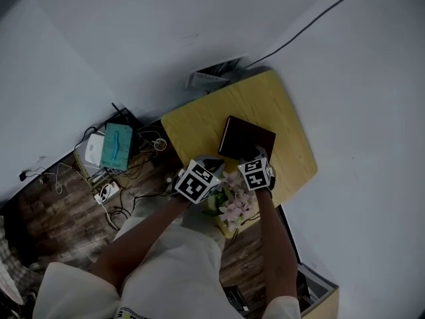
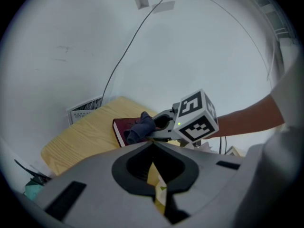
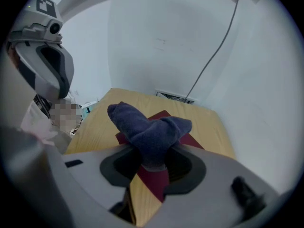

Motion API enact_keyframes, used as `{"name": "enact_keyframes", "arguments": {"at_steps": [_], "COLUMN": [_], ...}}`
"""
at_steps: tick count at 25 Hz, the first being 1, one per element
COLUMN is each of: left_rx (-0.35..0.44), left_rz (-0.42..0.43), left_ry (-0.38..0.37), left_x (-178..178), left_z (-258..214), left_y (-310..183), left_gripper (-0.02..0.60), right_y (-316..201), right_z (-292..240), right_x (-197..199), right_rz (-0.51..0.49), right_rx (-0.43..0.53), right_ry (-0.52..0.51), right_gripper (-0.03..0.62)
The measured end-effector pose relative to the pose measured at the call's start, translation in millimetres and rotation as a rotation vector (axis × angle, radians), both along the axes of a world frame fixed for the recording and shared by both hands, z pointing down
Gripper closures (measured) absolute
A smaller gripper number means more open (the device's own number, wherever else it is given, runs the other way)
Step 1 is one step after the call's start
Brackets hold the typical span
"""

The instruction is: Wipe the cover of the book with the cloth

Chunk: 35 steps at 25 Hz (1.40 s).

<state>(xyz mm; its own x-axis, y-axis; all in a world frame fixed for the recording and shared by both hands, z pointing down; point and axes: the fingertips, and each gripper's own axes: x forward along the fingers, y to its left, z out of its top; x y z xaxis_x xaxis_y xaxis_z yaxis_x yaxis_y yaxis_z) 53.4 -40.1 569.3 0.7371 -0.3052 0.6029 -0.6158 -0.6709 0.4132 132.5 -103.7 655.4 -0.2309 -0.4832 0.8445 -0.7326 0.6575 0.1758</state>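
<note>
A dark red book (image 1: 247, 139) lies on the small yellow table (image 1: 265, 105). My right gripper (image 1: 257, 157) hovers at the book's near edge, shut on a bunched dark blue cloth (image 3: 147, 129). The cloth hangs over the book's cover (image 3: 190, 139); I cannot tell whether it touches. In the left gripper view the cloth (image 2: 140, 127) sits at the book's (image 2: 122, 126) near corner. My left gripper (image 1: 211, 162) is held beside the right one, left of the book, above the table's near edge. Its jaws (image 2: 152, 148) look shut with nothing held.
Pink flowers (image 1: 234, 205) stand just below both grippers at the table's near edge. A printed booklet (image 1: 207, 78) leans at the table's far edge against the wall. A teal box (image 1: 118, 145), cables and a power strip (image 1: 106, 191) lie on the floor at the left.
</note>
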Motion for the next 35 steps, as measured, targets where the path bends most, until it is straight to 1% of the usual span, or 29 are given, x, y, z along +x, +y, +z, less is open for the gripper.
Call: {"name": "enact_keyframes", "arguments": {"at_steps": [3,6,9,11,14,17,21,24,28,35], "left_rx": [-0.003,-0.002,0.007,0.003,0.001,0.008,0.004,0.009,0.014,0.023], "left_rz": [-0.005,-0.019,-0.026,-0.034,-0.039,-0.031,-0.016,0.005,0.039,0.086], "left_ry": [-0.017,-0.035,-0.042,-0.043,-0.039,-0.032,-0.016,-0.012,-0.016,-0.019], "left_x": [-9,-19,-25,-29,-31,-29,-24,-19,-13,-1], "left_z": [2,5,3,3,3,2,-2,-4,-7,-9], "left_y": [6,8,7,9,10,8,9,12,19,29], "left_gripper": [0.572,0.571,0.571,0.572,0.571,0.572,0.571,0.571,0.571,0.571], "right_y": [-14,-30,-35,-30,-21,-10,10,23,32,48], "right_z": [0,4,14,21,23,23,24,24,25,26], "right_x": [-12,-18,-16,-17,-21,-25,-30,-26,-8,50], "right_rz": [-0.016,0.006,0.034,0.031,-0.003,-0.058,-0.128,-0.155,-0.123,0.011], "right_rx": [0.018,0.021,-0.018,-0.05,-0.059,-0.073,-0.115,-0.14,-0.159,-0.176], "right_ry": [0.025,0.051,0.093,0.111,0.134,0.147,0.139,0.139,0.144,0.169], "right_gripper": [0.448,0.448,0.447,0.447,0.445,0.445,0.445,0.445,0.445,0.444]}}
